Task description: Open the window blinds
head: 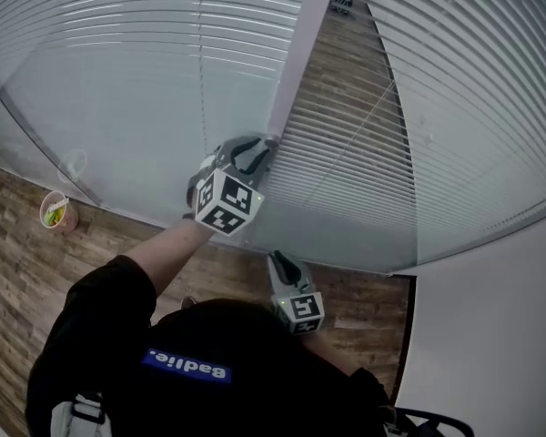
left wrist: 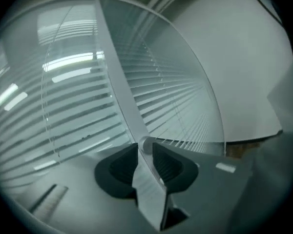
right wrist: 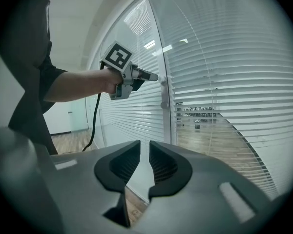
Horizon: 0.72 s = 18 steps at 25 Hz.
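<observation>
Left claw [left wrist: 145, 152] grips a round knob [left wrist: 146, 144] on the frame [left wrist: 119, 91] between window blinds [left wrist: 73, 111]. Right claw [right wrist: 145, 150] is slightly parted and empty. The blue shirt label [head: 189, 367] is unreadable.

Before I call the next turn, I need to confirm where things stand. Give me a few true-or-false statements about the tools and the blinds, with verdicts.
1. The left tool is clamped on the small round knob on the window frame. True.
2. The right tool holds a cord. False: its jaws stand slightly apart with nothing between them.
3. The blinds right of the frame are tilted open enough to see through. True.
4. The right tool is raised above the left tool. False: it is lower, away from the frame.
</observation>
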### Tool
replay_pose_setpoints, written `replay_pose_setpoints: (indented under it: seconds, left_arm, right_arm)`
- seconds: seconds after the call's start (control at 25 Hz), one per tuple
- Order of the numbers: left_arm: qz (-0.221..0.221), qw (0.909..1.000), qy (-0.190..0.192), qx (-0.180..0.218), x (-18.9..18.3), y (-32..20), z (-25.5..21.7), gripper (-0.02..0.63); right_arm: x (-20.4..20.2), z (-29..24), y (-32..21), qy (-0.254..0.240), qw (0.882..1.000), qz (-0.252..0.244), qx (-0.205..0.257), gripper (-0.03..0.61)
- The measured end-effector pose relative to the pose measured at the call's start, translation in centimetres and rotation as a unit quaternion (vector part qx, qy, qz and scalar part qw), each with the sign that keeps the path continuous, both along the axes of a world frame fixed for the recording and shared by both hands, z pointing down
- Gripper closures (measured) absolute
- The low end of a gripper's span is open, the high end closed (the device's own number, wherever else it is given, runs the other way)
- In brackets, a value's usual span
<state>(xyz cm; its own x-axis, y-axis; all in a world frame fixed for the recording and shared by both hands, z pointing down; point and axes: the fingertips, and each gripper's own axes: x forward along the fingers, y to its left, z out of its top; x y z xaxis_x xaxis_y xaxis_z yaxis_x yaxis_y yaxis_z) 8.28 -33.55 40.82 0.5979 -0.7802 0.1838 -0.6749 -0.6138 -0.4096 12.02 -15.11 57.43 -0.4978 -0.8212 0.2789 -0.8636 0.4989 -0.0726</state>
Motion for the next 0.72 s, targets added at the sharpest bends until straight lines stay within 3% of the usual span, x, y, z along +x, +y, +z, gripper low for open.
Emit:
replay_pose_setpoints:
  seconds: [0.12, 0.28, 0.52, 0.72]
  left_arm:
    - [-0.024, 0.9961, -0.043, 0.073, 0.2, 0.0, -0.1, 0.501]
    - [-0.039, 0.9864, -0.102, 0.123, 0.8, -0.4, 0.4, 0.422]
    - [-0.046, 0.9631, -0.181, 0.194, 1.5, -0.6, 0.3, 0.417]
    - [-0.045, 0.9547, -0.206, 0.21, 1.7, -0.5, 0.4, 0.479]
  right_arm:
    - [0.5, 0.6, 0.1, 0.014, 1.0, -0.005, 0.005, 0.512]
    - [1.3, 0.2, 0.3, 0.022, 1.0, 0.001, 0.001, 0.512]
    - [2.6, 0.1, 0.7, 0.032, 0.999, 0.003, -0.006, 0.512]
    - [3.1, -0.3, 0.8, 0.037, 0.999, 0.005, -0.001, 0.514]
